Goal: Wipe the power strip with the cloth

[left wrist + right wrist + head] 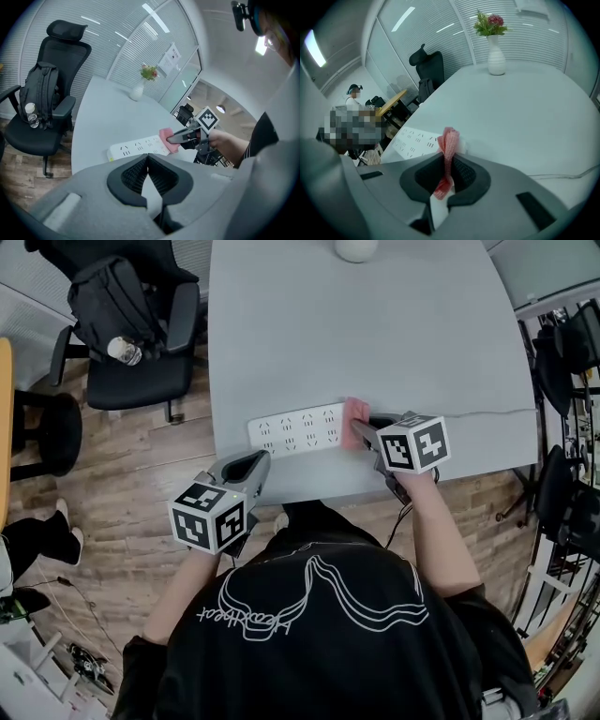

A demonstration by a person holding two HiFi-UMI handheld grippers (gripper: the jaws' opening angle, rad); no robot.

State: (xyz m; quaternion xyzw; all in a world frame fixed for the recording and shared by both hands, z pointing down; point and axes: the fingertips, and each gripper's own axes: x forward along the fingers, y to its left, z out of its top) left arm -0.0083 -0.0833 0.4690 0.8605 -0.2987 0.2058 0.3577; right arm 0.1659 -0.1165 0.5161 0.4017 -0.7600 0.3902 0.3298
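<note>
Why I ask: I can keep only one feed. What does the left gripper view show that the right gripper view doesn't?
Only the left gripper view: the right gripper from outside, the hand holding it, and the left gripper, tongs shut and empty. Only the right gripper view: the cloth pinched between its tongs, and a cable. Both: power strip, table, vase.

One long white plastic power strip (298, 430); one pink woven cloth (357, 414); two grey two-jaw grippers, the left gripper (255, 463) and the right gripper (364, 432); one rounded pale grey table (375, 334); one white ceramic vase (356, 248), far; at the far left, one black office chair (141, 381), one black backpack (112, 296), one clear plastic bottle (123, 351).
</note>
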